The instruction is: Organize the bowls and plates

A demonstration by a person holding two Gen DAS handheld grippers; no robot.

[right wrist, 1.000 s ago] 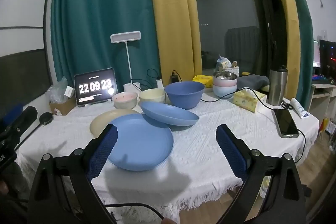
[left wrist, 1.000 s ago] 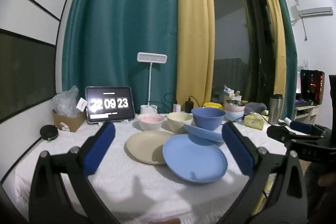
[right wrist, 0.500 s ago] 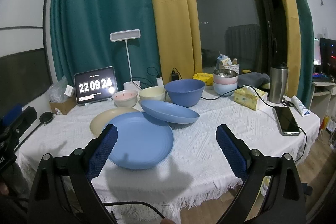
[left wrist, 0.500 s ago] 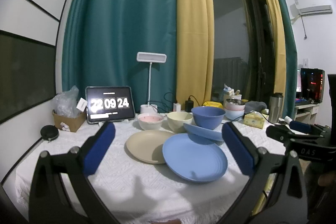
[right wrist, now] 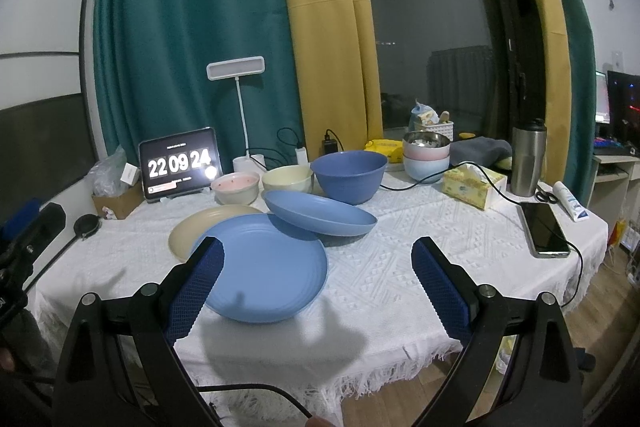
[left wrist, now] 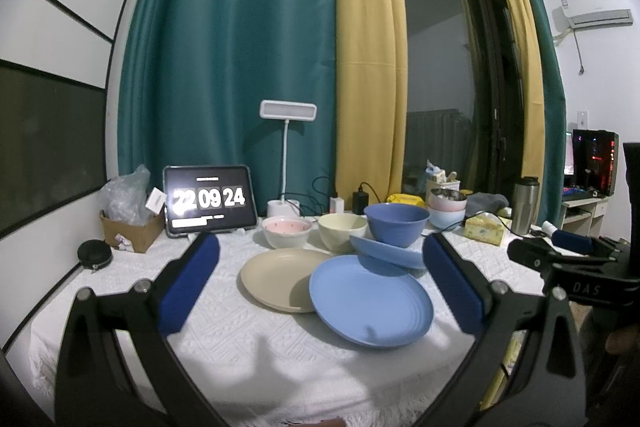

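A table covered with a white cloth (right wrist: 400, 267) fills the scene, standing in front of teal and yellow curtains (right wrist: 192, 27). Near its middle lie the dishes. The biggest is a light blue plate (right wrist: 264, 271), closest to the front edge; its rim overlaps a cream plate (left wrist: 280, 277) to its left. A deeper blue dish (right wrist: 320, 213) sits tilted, one edge resting on the light blue plate. Behind these stand three bowls in a row — a large blue bowl (right wrist: 349, 175) on the right, a cream bowl (right wrist: 287, 179) in the middle, and a small pink bowl (right wrist: 235, 187) on the left.

Farther back are a tablet (right wrist: 180, 165) showing 22 09 24 and a white lamp (right wrist: 236, 69). A phone (right wrist: 544, 229) lies on the table's right side, near a steel flask (right wrist: 529, 159).

Both tongs hover over the near edge, holding nothing: the left gripper (left wrist: 320, 283) has its blue pads spread wide, and the right gripper (right wrist: 316, 279) is likewise wide apart.
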